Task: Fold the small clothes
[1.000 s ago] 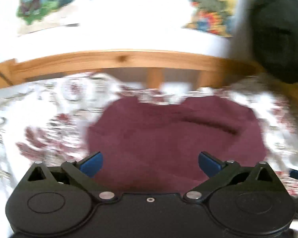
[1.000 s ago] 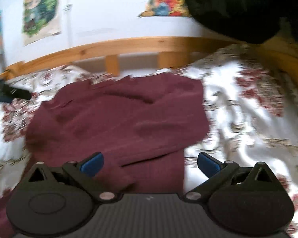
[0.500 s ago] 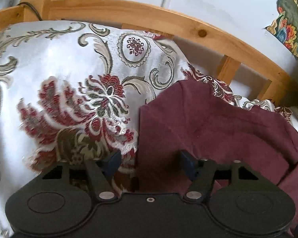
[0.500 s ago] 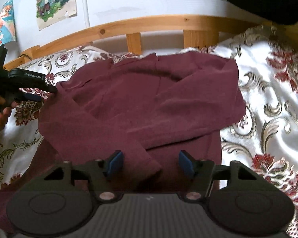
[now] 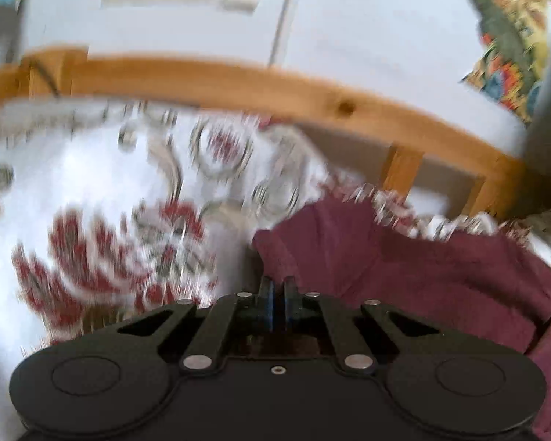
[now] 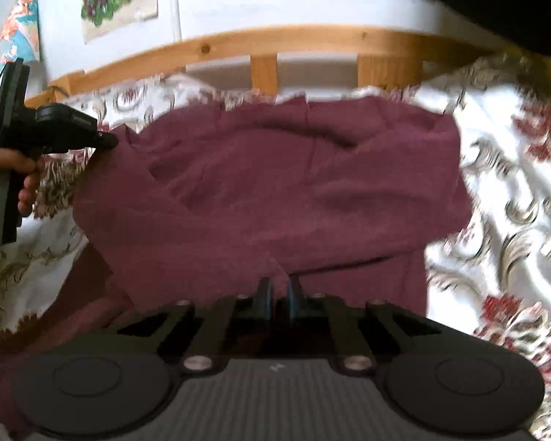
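Both your tongs are pinched closed on the dark maroon knit sweater (image 6: 275, 183): left gripper (image 5: 278, 294) at its side edge, right gripper (image 6: 278, 294) at the near fold. It lies on the floral white bedspread (image 6: 503, 191).

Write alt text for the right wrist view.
The right gripper, fingers closed together, pinches the near edge of a maroon garment spread on a floral bedspread. At far left, a hand holds the left gripper at the garment's corner, before a wooden bed rail.

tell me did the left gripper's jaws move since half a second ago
Yes. The left gripper has closed its jaws on the maroon garment edge, near the wooden bed rail.
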